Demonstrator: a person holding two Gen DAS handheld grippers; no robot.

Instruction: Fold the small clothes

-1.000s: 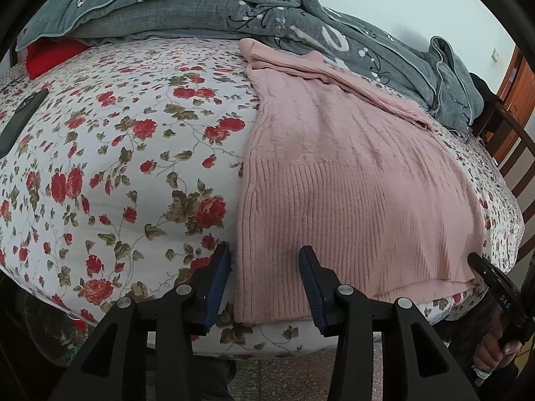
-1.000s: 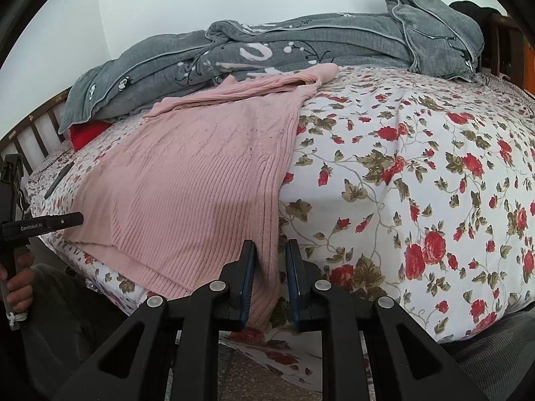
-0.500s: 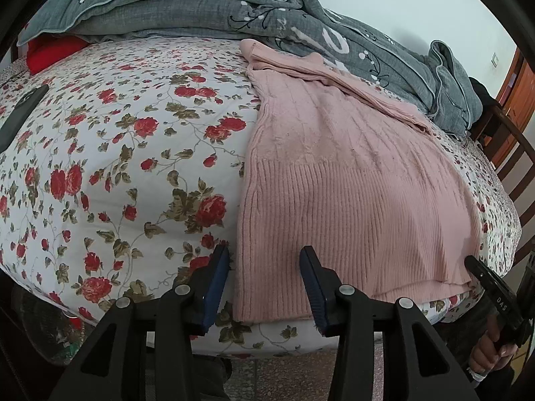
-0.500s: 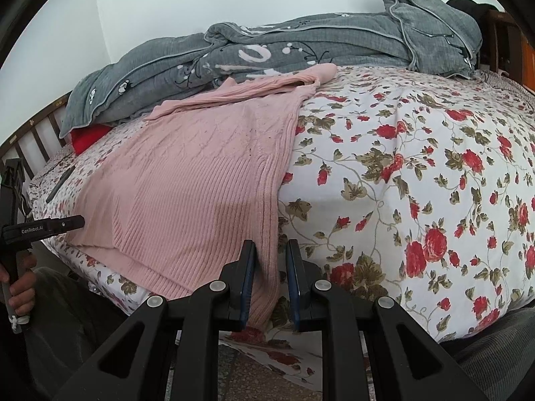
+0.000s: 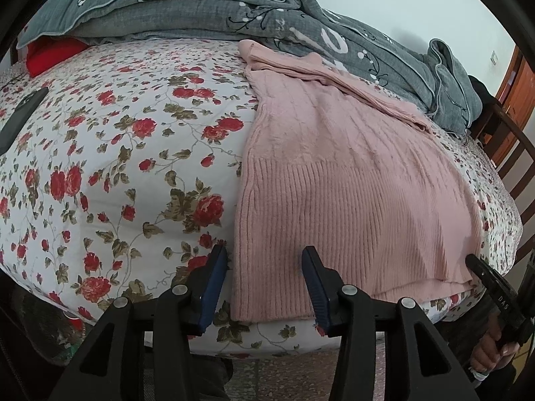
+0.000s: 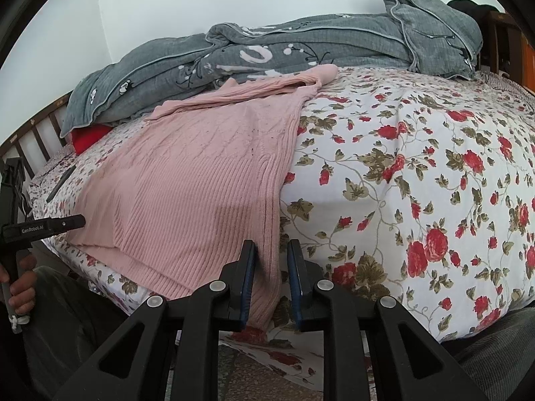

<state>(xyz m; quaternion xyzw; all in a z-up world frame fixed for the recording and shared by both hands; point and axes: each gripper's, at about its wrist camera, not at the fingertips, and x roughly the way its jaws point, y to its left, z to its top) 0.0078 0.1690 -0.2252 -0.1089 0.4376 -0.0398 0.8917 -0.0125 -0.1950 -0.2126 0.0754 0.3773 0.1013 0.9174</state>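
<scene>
Left wrist view: the pink sweater (image 5: 351, 193) is spread flat on the floral bed (image 5: 117, 167), hem at the bed's near edge. The left gripper (image 5: 264, 287) is angled down, its jaws opening around the hem corner; the right gripper (image 6: 271, 280) stands narrowly parted astride the opposite corner.

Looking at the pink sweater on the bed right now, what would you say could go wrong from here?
1. The pink sweater hangs over the bed edge; a tug might slide it off.
2. The left gripper, opening, straddles one hem corner without pressing; it may grab the floral sheet too.
3. The right gripper has loose fabric between its jaws; a thin pinch could slip.
</scene>
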